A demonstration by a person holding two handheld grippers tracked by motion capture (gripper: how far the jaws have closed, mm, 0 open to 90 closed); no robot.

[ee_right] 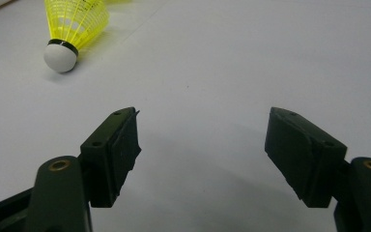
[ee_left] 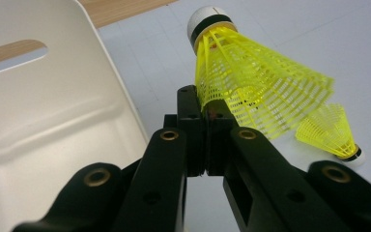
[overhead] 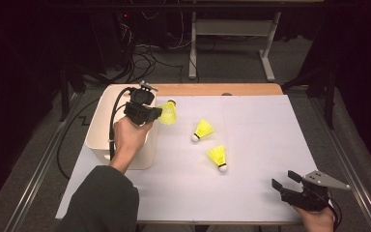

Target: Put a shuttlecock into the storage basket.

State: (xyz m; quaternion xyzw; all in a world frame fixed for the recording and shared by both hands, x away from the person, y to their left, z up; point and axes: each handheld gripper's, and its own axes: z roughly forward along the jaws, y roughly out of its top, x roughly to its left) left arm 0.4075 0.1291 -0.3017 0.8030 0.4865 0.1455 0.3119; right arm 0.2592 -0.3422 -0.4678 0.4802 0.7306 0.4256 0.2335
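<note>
Beyond my work I see two loose yellow mesh shuttlecocks (overhead: 203, 129) (overhead: 218, 157) lying near each other on the white-covered tabletop (overhead: 256, 145), dark cables (overhead: 145, 58) on the floor behind.

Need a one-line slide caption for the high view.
Left gripper holds a yellow shuttlecock beside the white bin; two more shuttlecocks lie on the table, right gripper open.

Looking like lab or recording workspace: dark curtains (overhead: 24, 58) closing off both sides, cables (overhead: 145, 58) lying tangled on grey floor (overhead: 232, 72), metal frame rails (overhead: 36, 169) flanking white-covered counter (overhead: 251, 145), height-adjustable desk legs (overhead: 268, 48) standing behind.
</note>
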